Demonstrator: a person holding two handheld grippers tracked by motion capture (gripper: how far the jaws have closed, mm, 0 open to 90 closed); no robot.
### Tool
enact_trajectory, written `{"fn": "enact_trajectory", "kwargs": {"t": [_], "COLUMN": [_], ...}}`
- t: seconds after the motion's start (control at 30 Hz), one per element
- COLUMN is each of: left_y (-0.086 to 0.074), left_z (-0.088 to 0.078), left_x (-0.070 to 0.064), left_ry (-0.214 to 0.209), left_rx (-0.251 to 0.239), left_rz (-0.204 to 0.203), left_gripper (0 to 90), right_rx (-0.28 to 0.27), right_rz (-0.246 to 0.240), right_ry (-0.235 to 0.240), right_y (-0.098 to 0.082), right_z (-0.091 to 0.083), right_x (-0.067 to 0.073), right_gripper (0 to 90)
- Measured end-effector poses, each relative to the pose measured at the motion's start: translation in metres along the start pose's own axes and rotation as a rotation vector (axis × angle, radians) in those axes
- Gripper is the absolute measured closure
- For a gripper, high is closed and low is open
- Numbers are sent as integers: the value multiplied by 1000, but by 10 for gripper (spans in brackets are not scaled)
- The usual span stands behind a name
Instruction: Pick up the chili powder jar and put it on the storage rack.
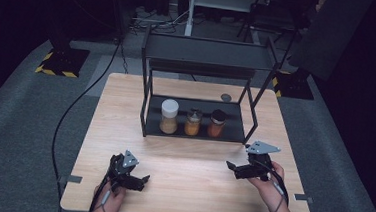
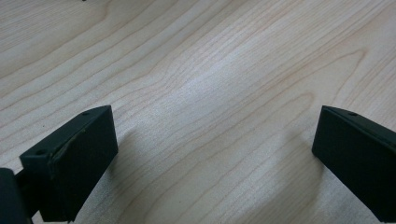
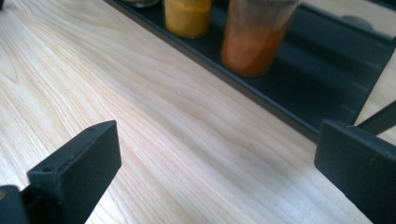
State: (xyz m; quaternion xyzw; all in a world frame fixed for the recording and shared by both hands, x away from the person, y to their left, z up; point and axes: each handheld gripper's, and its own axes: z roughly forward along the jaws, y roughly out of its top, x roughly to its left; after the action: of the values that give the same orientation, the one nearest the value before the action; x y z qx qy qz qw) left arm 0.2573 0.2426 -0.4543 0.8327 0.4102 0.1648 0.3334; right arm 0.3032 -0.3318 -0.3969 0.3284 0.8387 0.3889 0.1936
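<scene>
Jars [image 1: 193,122] well beyond right hand-held gripper [image 1: 232,166], apart.

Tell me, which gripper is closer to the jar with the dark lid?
The right gripper. It sits just in front of the jar with the dark lid, slightly to its right. The left gripper is far off toward the table's near-left corner.

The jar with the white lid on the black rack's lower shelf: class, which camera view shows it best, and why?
The high view: the jar with the white lid stands whole at the left of the three jars. The right gripper view catches the bases of the other two jars; the left gripper view faces the wooden table.
</scene>
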Motion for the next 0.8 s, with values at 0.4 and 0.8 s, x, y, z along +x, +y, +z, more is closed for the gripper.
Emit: {"fn": "enact_trajectory", "kwargs": {"t": [0.4, 0.8], "left_y": [0, 0], "left_z": [0, 0], "left_x": [0, 0], "left_ry": [0, 0], "left_rx": [0, 0], "left_rz": [0, 0], "left_gripper": [0, 0], "right_rx": [31, 64], "right_rz": [19, 50], "right_ry": [2, 6], "right_y": [-19, -32], "right_z": [9, 17], "right_x": [3, 3], "right_gripper": [4, 4]}}
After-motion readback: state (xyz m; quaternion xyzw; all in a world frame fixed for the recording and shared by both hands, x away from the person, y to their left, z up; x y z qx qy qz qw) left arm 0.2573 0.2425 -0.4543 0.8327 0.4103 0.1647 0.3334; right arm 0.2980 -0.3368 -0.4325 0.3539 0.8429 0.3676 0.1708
